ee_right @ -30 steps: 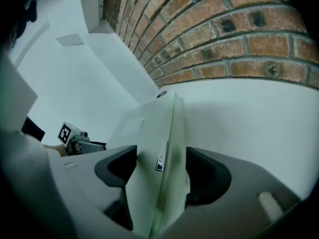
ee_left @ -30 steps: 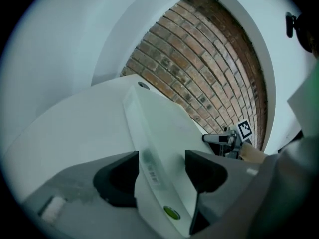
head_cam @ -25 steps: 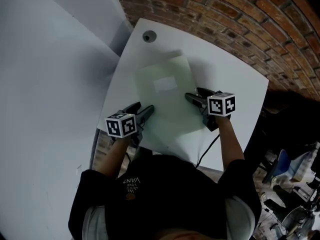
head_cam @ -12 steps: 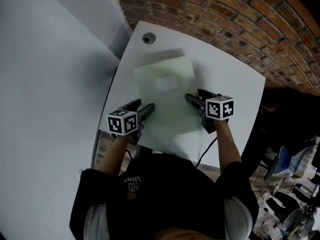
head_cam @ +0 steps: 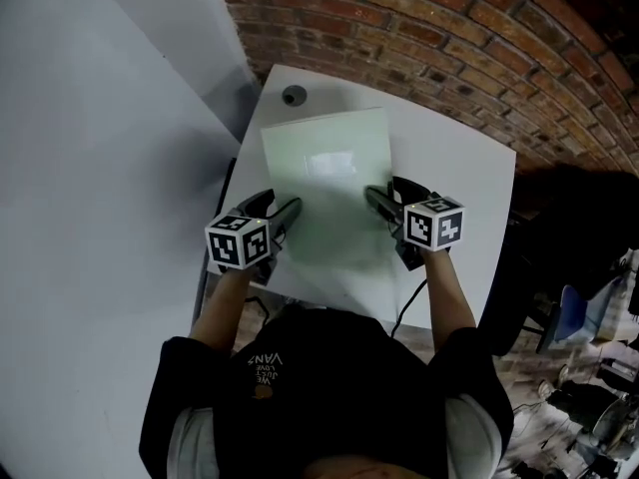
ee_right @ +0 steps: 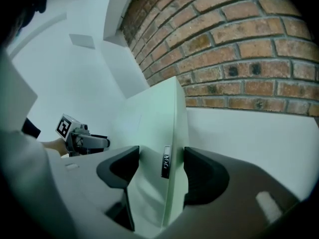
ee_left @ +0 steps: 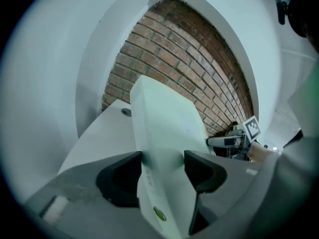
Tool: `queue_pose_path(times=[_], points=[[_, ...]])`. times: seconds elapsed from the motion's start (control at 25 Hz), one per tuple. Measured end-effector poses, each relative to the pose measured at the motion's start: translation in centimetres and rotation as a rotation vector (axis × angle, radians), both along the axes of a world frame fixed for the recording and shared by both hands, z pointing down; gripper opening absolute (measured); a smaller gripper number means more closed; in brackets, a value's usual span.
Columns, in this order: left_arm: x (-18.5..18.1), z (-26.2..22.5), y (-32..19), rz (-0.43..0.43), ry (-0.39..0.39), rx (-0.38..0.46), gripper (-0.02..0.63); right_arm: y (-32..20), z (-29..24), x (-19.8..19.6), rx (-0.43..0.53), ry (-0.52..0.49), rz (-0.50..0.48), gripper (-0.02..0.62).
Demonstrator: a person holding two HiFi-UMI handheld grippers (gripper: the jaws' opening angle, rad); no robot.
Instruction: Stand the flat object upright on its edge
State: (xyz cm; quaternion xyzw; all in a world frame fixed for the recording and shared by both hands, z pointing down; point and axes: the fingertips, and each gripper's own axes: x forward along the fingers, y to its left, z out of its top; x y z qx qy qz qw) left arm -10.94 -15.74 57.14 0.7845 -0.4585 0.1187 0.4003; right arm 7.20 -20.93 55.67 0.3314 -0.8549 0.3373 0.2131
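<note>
R tool jaws just closing, gripping green flat obj tilted up, brick wall behind, L tool at left

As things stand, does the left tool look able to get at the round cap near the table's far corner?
Probably not yet: the left tool is clamped on the pale green flat object's edge. The bare table leading to the round cap looks unobstructed once it lets go.

The table is viewed steeply from above; both gripper views are set close behind their jaws, facing the brick wall — the green panel is shared.
</note>
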Motion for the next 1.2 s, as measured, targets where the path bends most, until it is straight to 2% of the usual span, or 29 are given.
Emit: queue_pose_path(times=[0.76, 1.2], points=[[-2.2, -7.0, -3.9, 0.077, -0.057, 0.208, 0.262, -1.2, -7.3, -1.4, 0.207, -0.005, 0.142, 0.268], [-3.0, -9.6, -6.6, 0.123, -0.143, 0.314, 0.261, -3.1, -9.1, -2.2, 0.269, -0.03, 0.167, 0.264]])
